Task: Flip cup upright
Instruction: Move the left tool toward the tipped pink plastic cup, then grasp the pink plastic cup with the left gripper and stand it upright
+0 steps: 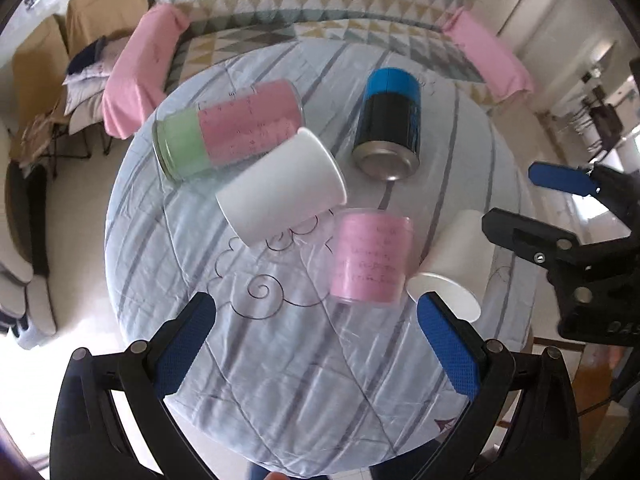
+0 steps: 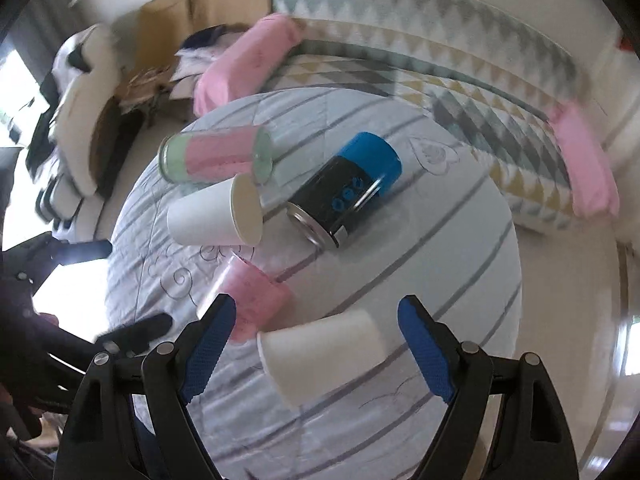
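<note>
Right wrist view: the right hand-held gripper [image 2: 316, 346] is held wide open, with nothing in it. Right below it, between its blue fingers [image 2: 424, 352], a white paper cup [image 2: 324, 356] is seen lying on its side near the table's [image 2: 460, 240] near edge. The cup's long axis runs across the fingers, its open mouth pointing left. The left hand-held gripper [image 1: 316, 344] is also wide open, but is farther from this cup [image 1: 452, 276]. Another white cup [image 2: 208, 216] lies toward the far left edge.
</note>
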Demonstrator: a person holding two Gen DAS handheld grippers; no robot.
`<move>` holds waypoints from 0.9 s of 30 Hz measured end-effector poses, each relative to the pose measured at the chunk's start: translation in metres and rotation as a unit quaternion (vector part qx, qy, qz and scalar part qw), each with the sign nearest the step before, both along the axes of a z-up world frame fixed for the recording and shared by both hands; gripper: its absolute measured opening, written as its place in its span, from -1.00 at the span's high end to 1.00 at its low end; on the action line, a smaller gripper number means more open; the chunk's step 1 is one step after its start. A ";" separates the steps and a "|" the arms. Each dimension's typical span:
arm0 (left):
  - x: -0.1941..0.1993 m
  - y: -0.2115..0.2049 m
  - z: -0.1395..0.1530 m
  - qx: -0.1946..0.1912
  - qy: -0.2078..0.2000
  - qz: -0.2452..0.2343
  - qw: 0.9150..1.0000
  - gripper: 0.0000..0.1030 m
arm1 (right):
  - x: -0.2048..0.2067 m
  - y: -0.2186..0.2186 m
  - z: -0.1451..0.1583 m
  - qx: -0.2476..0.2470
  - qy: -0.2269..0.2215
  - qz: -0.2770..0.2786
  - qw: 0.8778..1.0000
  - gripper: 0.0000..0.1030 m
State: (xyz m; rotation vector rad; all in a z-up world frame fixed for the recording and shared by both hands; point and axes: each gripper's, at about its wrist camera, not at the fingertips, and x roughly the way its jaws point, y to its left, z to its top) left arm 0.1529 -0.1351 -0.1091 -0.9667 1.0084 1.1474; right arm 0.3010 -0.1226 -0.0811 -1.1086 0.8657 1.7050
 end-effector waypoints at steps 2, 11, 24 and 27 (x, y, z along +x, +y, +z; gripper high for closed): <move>0.006 0.004 -0.004 -0.008 0.005 0.010 1.000 -0.98 | 0.005 0.001 -0.002 0.000 0.003 0.019 1.000 -0.64; 0.043 0.030 -0.045 -0.059 0.010 0.016 0.998 -0.95 | 0.033 0.007 -0.018 0.001 0.009 0.038 0.999 -0.64; 0.059 0.057 -0.076 -0.082 0.011 0.038 0.996 -0.42 | 0.051 0.025 -0.038 -0.006 0.041 0.059 0.997 -0.64; 0.064 0.059 -0.075 -0.073 0.006 0.033 0.997 -0.28 | 0.051 0.026 -0.038 -0.006 0.043 0.065 0.997 -0.64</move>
